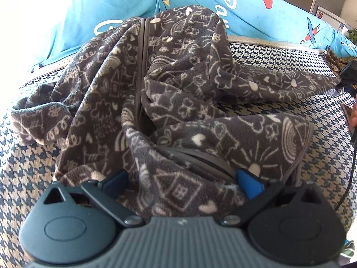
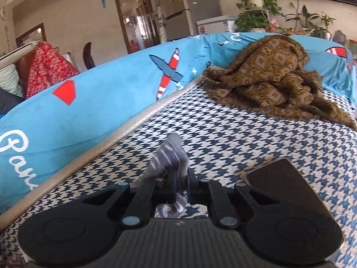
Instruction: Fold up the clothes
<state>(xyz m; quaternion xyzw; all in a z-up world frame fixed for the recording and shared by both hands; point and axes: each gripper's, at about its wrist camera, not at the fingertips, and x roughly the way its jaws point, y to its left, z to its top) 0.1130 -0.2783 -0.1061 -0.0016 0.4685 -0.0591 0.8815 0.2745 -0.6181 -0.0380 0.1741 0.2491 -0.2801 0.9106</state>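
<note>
Only the left wrist view shows the grey fleece jacket (image 1: 169, 89), printed with pale doodles, lying crumpled on the houndstooth sofa cover (image 1: 26, 167). The left gripper (image 1: 181, 182) stands spread wide, its blue pads on either side of a fold of hem bunched between them, not pressing it. One sleeve (image 1: 290, 84) stretches to the right edge. The right wrist view alone shows the right gripper (image 2: 180, 178) pressed together, pinching a ribbed grey cuff (image 2: 167, 156) that sticks up between its fingers. Beyond it a brown patterned garment (image 2: 267, 78) sits heaped against the turquoise sofa back (image 2: 100, 102), with potted plants (image 2: 256, 4) and a refrigerator (image 2: 189, 11) behind.
</note>
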